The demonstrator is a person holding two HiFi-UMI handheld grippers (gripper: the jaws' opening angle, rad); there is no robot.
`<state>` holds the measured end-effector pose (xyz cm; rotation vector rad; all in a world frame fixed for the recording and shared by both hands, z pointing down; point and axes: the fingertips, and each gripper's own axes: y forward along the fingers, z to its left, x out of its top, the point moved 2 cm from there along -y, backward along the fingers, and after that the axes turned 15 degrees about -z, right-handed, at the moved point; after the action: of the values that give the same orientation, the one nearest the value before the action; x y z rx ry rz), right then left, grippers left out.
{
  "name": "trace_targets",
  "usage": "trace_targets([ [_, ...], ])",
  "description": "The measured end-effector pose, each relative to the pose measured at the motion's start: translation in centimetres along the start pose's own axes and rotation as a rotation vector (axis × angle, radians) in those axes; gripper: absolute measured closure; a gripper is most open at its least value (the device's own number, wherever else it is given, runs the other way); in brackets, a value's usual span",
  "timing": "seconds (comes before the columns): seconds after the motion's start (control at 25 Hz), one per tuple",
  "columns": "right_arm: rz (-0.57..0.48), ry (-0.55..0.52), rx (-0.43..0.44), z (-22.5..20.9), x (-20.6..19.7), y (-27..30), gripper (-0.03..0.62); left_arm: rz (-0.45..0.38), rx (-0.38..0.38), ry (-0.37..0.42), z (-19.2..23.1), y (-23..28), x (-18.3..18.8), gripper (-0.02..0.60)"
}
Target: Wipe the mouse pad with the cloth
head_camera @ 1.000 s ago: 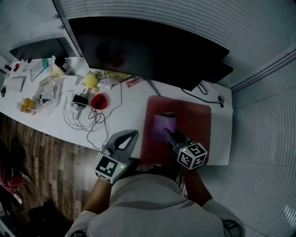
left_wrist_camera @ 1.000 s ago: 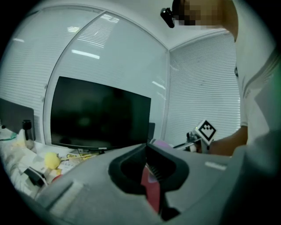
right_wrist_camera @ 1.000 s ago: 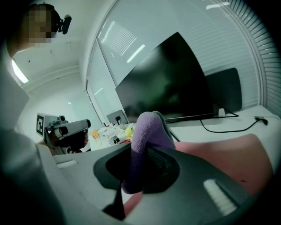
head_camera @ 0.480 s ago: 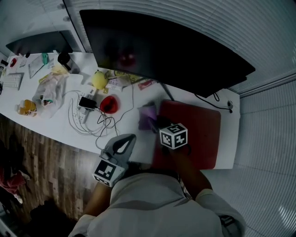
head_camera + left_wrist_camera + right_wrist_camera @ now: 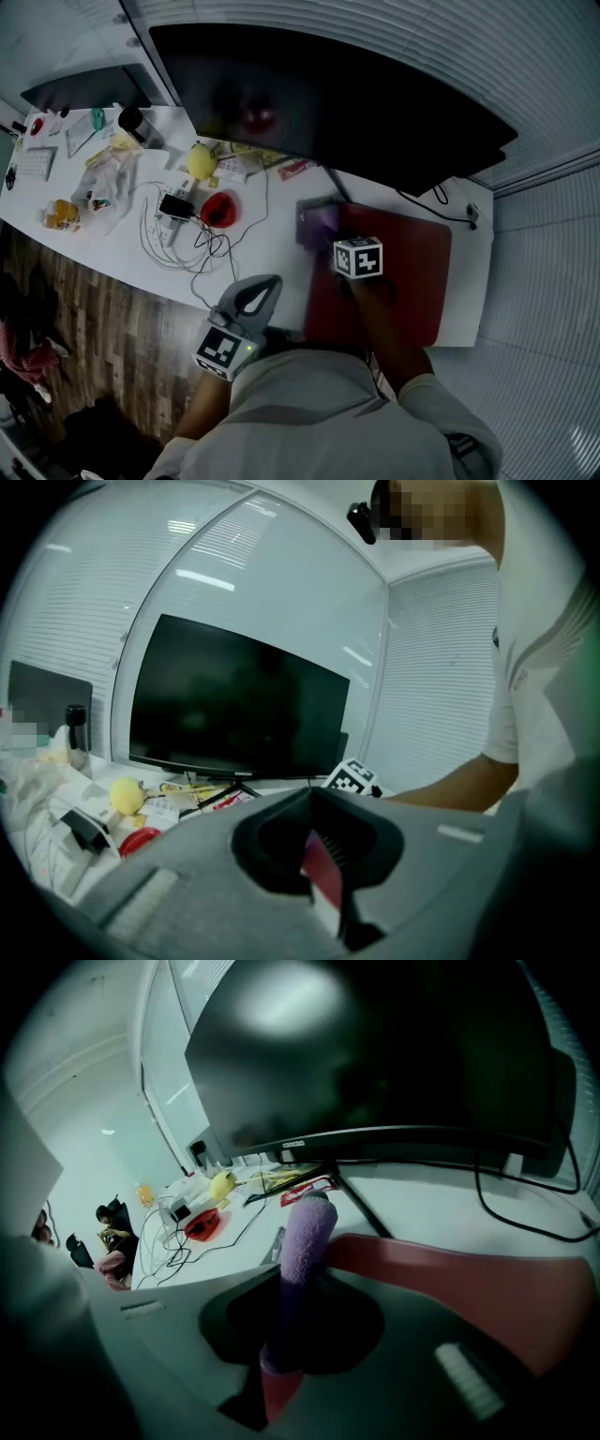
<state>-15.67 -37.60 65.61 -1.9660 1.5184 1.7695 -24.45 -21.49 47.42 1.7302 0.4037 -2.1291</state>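
Has carried the cloth up and to the right since half a second ago, from the white surface beside the left edge of the mouse pad to the pad's far left corner, with the right gripper along with it. Pinches the purple cloth between the right fingers; shows in the right gripper view as a roll clamped in the dark throat, top end poking past the tips. Lies across that corner, partly on red and partly on the white tabletop; cannot tell how much of each, with the marker cube over the near part.

Holds the left gripper at the tabletop's near edge, just left of the pad's near corner and apart from it. Presses the left fingers together on nothing, with only a thin slit of red pad showing past them in the left gripper view.

Hides the pad's near edge under forearm and shirt. Leaves the far-left clutter dim and small: yellow ball, red thing, tangle of cables, bags too blurred to name.

Crowds the cloth on its far side with the stand leg of the monitor, just beyond. Leaves bare red across most of the pad, out to a right edge near the tabletop's right end, and bare white between the cables and the pad's left edge.
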Motion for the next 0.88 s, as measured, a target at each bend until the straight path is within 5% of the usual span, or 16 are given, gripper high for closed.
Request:
trace_targets([
  [0.88,-0.015,0.028,-0.286,-27.7,-4.2,-17.9,0.542,0.041,-0.114,0.081,-19.3,12.9,-3.1,0.578],
])
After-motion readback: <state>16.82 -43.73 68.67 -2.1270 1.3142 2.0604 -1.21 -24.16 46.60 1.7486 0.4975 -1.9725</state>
